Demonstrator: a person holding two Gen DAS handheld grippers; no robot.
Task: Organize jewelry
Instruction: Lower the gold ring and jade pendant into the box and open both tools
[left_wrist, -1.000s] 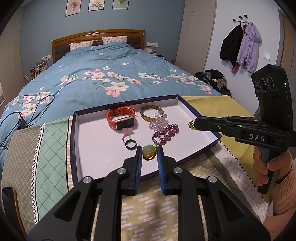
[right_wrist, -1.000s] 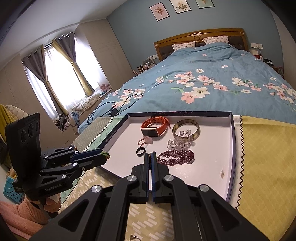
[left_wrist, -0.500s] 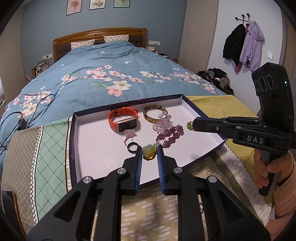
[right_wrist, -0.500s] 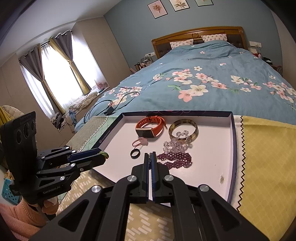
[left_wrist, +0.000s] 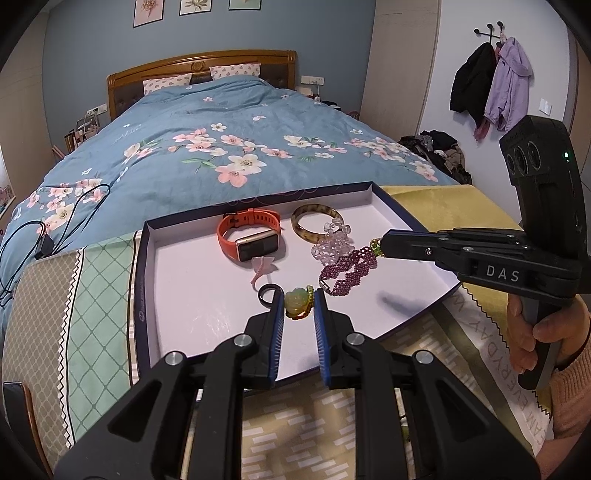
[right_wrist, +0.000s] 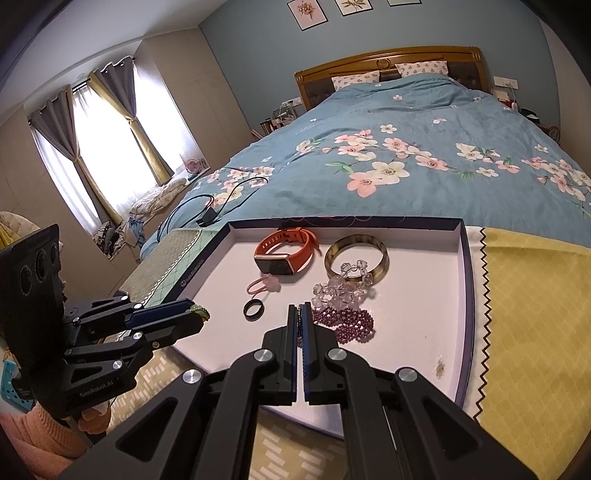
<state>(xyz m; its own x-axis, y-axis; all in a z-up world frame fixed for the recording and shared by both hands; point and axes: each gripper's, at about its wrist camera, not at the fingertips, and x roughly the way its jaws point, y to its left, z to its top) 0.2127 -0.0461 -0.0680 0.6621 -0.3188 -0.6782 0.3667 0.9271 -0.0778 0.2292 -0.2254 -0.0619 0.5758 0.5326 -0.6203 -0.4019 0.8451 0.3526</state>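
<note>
Left gripper (left_wrist: 299, 308): jaws clamp the green pendant (left_wrist: 295, 303), held over the tray (left_wrist: 177, 280).
Right gripper (right_wrist: 299, 314): jaws closed on a thin beaded strand (left_wrist: 375, 246).
Free space: white floor just ahead-left of the left jaws.

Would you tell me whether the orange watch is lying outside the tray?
No, the orange watch lies inside the tray, near its far wall beside the bangle.
</note>
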